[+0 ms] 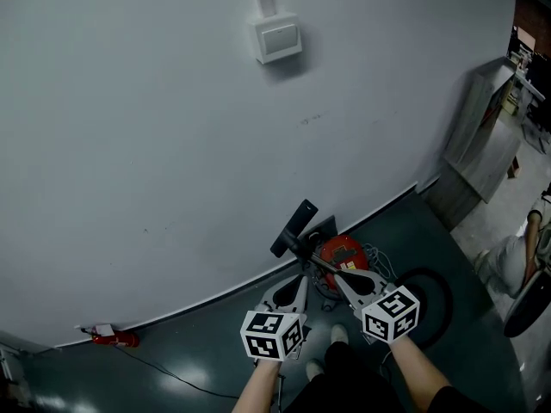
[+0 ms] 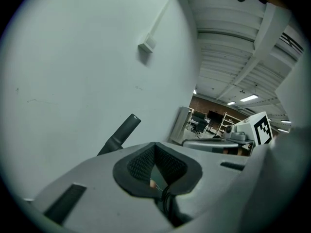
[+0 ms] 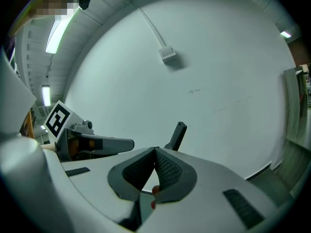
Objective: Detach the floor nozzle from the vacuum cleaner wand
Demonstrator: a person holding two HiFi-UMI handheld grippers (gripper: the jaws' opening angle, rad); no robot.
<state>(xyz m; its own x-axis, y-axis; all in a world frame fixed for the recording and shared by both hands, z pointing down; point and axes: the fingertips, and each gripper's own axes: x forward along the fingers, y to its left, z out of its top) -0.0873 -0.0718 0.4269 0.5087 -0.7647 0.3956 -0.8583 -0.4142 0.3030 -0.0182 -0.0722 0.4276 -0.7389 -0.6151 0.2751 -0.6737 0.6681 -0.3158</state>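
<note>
Left gripper: grey left gripper [image 1: 299, 284] with a marker cube. Its jaws are closed tip to tip with nothing between them. In my left gripper view the black mesh pads [image 2: 141, 163] meet at the front.

Right gripper: grey right gripper [image 1: 334, 271], also carrying a marker cube. Its jaws are closed and empty, and its mesh pads [image 3: 167, 171] are pressed together in its own view.

Spacing: the two grippers sit side by side and apart, both aimed at the base of the wall. Each shows in the other's view.

Vacuum: red canister vacuum cleaner [image 1: 343, 254] on the dark teal glossy floor [image 1: 172, 364], close to the wall and just ahead of the right gripper's tips.

Wand: black vacuum wand [image 1: 294, 229] slants up from beside the canister, against the pale grey wall [image 1: 129, 144]. Neither gripper touches it.

Floor nozzle: I cannot pick it out in any view.

Wall fitting: white square box [image 1: 277, 39] high on the wall, with a white conduit above it.

Far left: small red object [image 1: 114, 339] at the wall base, well apart from the vacuum.

Far right: grey cabinet [image 1: 482, 132] against the wall.
</note>
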